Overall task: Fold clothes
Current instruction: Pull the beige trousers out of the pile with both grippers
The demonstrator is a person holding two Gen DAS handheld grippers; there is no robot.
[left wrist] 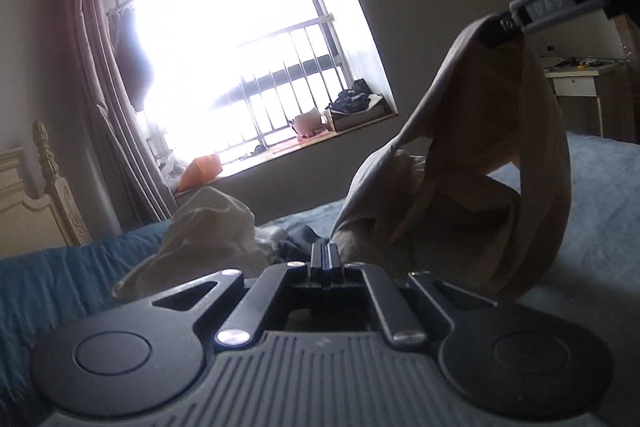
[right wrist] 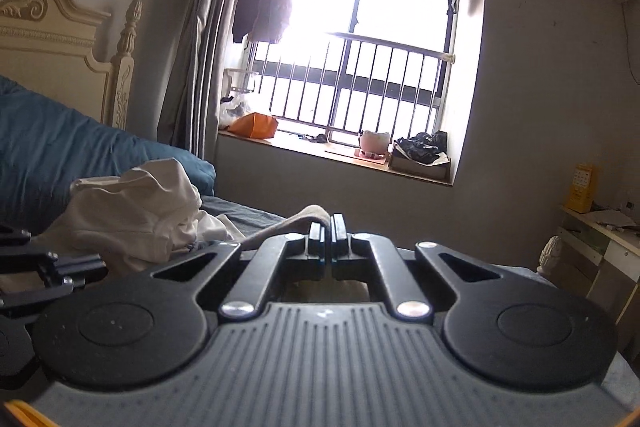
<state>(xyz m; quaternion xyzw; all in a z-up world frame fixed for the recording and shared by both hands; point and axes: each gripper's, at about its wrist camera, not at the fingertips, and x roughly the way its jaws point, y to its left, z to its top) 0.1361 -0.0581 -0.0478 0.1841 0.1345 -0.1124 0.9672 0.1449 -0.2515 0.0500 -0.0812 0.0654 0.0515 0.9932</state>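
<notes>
The folding has barely begun, by the look of it. Both grippers pinch one beige garment [left wrist: 460,163] and hold it above the bed [left wrist: 592,211], nothing creased or laid flat yet. The right gripper [left wrist: 498,31] has its jaws pressed together on an upper edge of the cloth, which hangs from them in a loose twisted loop. The left gripper [left wrist: 325,255] has its jaws closed too, with the lower part of the same cloth bunched just ahead of them; how much fabric is caught there I cannot tell. Beyond the left jaws and to their left, a crumpled white garment [left wrist: 208,223] waits on the blue bedding — unfolded, with something dark beside it. Far past the jaws, on the window sill [right wrist: 320,147], an open cardboard box [right wrist: 420,161] holds dark clothing.
</notes>
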